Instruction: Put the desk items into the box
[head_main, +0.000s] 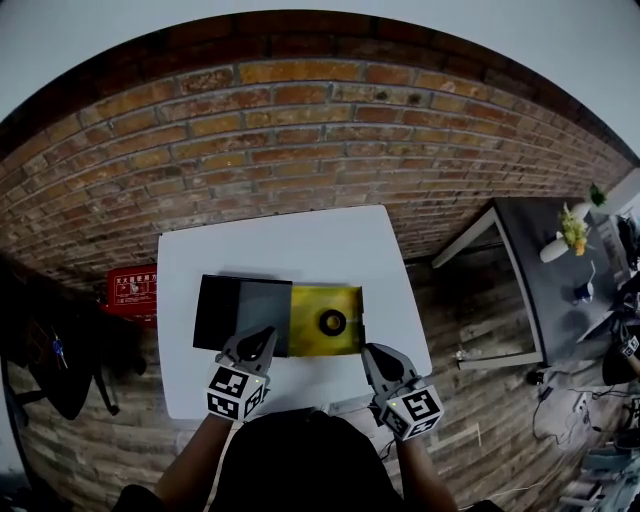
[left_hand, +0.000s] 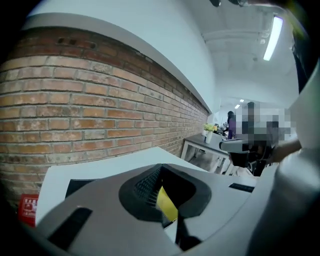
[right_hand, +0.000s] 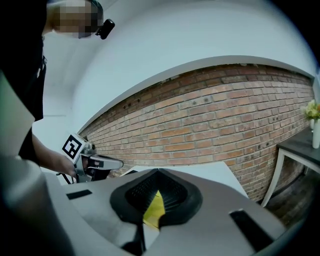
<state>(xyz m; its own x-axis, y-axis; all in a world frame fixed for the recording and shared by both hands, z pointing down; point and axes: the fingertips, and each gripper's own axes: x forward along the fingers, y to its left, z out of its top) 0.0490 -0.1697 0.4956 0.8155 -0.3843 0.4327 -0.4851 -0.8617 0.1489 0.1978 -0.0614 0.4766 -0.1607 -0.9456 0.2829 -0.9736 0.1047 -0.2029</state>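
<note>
Box (head_main: 312, 291) sits open mid-table (head_main: 285, 240), yellow inside, with its black lid (head_main: 222, 310) folded out to the left. Tape roll (head_main: 332, 321) lies in the yellow part; no other loose item shows on the table.

Left gripper (head_main: 262, 336): jaws closed together, tips at the near edge where lid meets box. Yellow shows behind them, and I cannot tell whether they pinch the wall.

Right gripper (head_main: 372, 352): jaws likewise together, tips at the near right corner, with nothing made out between them.

Reading: both are set at the near edge, probably to steady the box or swing the lid over. Packing looks done.
</note>
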